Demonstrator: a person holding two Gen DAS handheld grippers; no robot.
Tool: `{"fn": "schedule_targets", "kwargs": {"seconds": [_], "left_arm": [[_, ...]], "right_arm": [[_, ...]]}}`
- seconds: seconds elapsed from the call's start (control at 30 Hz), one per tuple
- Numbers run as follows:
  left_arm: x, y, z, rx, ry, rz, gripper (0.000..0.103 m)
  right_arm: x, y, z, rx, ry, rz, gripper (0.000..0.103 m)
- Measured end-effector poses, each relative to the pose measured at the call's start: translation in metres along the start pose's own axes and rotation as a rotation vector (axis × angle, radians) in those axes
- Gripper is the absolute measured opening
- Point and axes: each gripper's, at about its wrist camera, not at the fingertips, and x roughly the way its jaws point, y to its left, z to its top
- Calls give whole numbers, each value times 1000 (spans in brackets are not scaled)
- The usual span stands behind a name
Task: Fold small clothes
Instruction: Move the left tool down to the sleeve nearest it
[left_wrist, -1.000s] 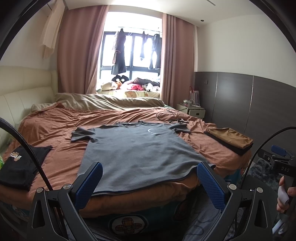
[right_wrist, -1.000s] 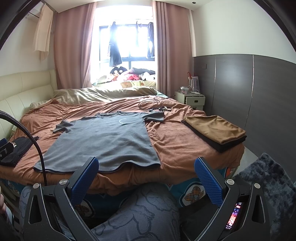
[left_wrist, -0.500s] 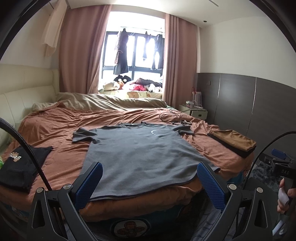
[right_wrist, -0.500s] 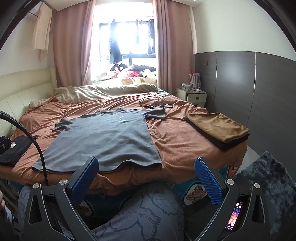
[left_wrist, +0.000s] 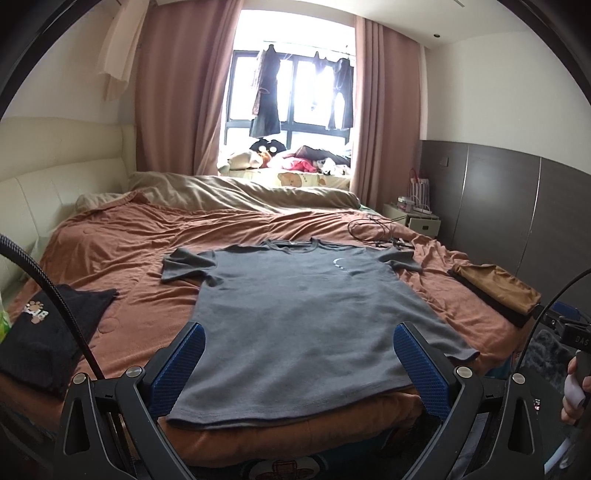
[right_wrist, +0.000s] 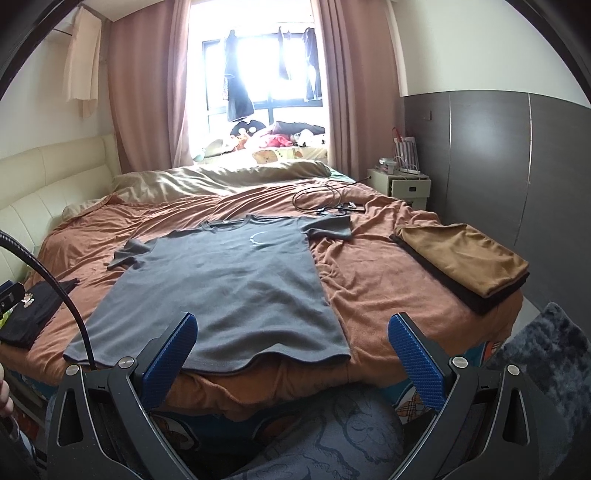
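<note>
The grey shirt (left_wrist: 306, 314) lies flat and face up on the bed (left_wrist: 122, 251), collar toward the window, hem at the near edge and hanging a little over it; both sleeves are spread out. The left gripper (left_wrist: 299, 365) hovers above the hem with jaws wide apart and nothing between them; the right gripper (right_wrist: 291, 354) is also spread and empty, near the right hem corner, in front of the bed.

The fold is, I judge, not yet begun. To do it well, each gripper should come down on one side of the shirt, pinch only the shirt cloth and not the brown sheet (right_wrist: 369, 288) under it, then carry one side over toward the middle in an even line; the cloth looks soft and thin, so a shallow bite may slip, and a deep one may take the sheet also. The hem is wavy at the edge, so it is better to smooth it first.

Around: a black garment (left_wrist: 40, 328) lies at the left, well apart; a folded tan piece (right_wrist: 465, 254) on a dark one lies at the right, also apart; black cables (right_wrist: 325, 203) lie beyond the right sleeve, perhaps touching it, the view is too small to tell. Nothing lies on the shirt itself; only the low hem at the bed edge may hinder a clean pinch.
</note>
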Motion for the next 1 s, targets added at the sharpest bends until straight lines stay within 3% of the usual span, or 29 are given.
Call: {"fn": "schedule_targets", "kwargs": {"seconds": [0.6,1.0], "left_arm": [[117,59,45,-64,90,101,100],[183,117,72,-117,183,148,87]], "right_arm": [[132,19,64,11,112,115,103],[220,43,108,-3,169,199,103]]}}
